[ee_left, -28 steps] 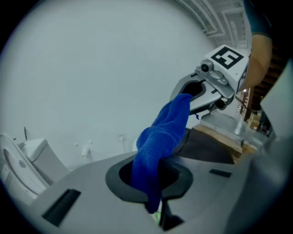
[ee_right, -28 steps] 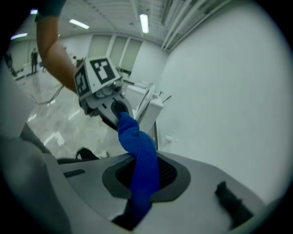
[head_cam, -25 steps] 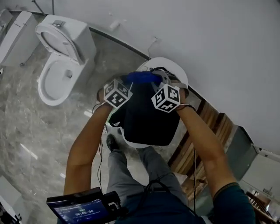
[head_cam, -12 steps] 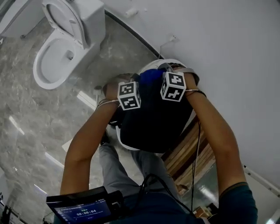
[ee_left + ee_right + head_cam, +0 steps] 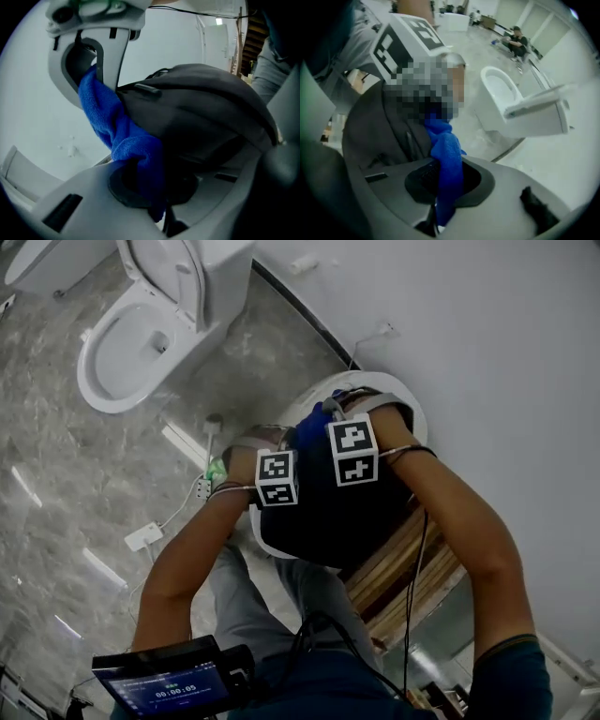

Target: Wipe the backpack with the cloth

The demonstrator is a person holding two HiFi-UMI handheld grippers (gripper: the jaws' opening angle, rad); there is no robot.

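Toilet (image 5: 141, 343), lid up, stood at about ten o'clock from the backpack, on a grey marbled floor (image 5: 66, 484). A white socket strip (image 5: 142, 538) and its cable lay on that floor, at about nine o'clock from the backpack.

Left gripper (image 5: 145, 185): jaws pinched on one end of the blue cloth (image 5: 314, 421). From its own camera the cloth ran up and away toward eleven o'clock, straight to the other gripper. The person's left hand (image 5: 246, 454) held it at the backpack's ten o'clock corner.

The cloth was bunched into a thick rope between the two grippers. It lay against the backpack's upper end, at its twelve o'clock edge as seen from the head.

The backpack (image 5: 323, 512), dark, nearly black, lay on a white round-edged tabletop (image 5: 380, 388) directly in front of the person's legs. A white rim showed past it at twelve and at six o'clock. The two grippers stood close together, side by side, over its top end.

Right gripper (image 5: 445, 187): jaws clamped on the other end of the cloth, which rose toward twelve o'clock in its view, with the backpack's dark fabric at nine o'clock.

Wooden slats (image 5: 412, 563) showed at four o'clock from the backpack. A plain white wall (image 5: 487, 352) filled the right side.

In the right gripper view, a person (image 5: 516, 40) crouched on the floor far off at one o'clock.
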